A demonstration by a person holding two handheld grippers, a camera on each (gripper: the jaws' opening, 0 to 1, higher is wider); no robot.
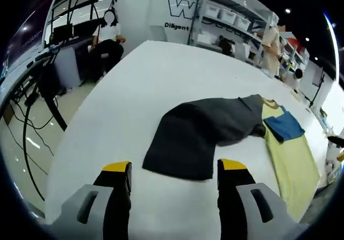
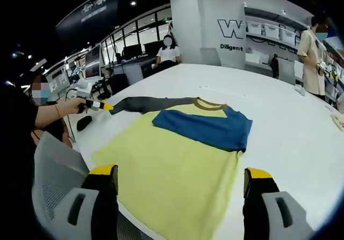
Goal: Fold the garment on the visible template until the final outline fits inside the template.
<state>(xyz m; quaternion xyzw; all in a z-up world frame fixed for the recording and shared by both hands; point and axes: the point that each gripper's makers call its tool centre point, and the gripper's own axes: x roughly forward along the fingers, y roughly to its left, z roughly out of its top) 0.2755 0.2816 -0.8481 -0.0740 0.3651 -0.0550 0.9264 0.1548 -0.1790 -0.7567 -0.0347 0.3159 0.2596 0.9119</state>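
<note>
Desk (image 1: 134, 89): white and wide, with bare surface on all sides of the cloth; in the left gripper view its near edge runs beneath the claw and its left edge drops to the floor.
Template (image 2: 177, 175): a yellow sheet lying flat on the desk, reaching to the near edge in the right gripper view; seen as a yellow strip (image 1: 295, 159) at the right in the left gripper view.
Garment (image 1: 204, 132): dark grey cloth, spread on the desk just left of the template, one end overlapping the template's top edge; in the right gripper view it shows as a grey band (image 2: 150, 104) behind the template.
Blue piece (image 2: 207, 126): a folded blue cloth lying on the far part of the template, inside its outline; a brown collar band (image 2: 210, 105) sits just behind it.
Left claw (image 1: 174, 167): jaws wide apart, gripping nothing, hovering over bare desk near the garment's closest edge. In the right gripper view its yellow tip (image 2: 105, 106), held in a person's hand (image 2: 75, 107), is at the grey band's left end; contact cannot be told.
Right claw (image 2: 180, 173): spread wide, released, above the template's near part.
Surroundings: shelves (image 1: 236, 20) with bins behind the desk, a seated person (image 1: 107, 41) at far left, a standing person (image 2: 312, 57) at far right, a grey chair (image 2: 54, 181) at the near left.
</note>
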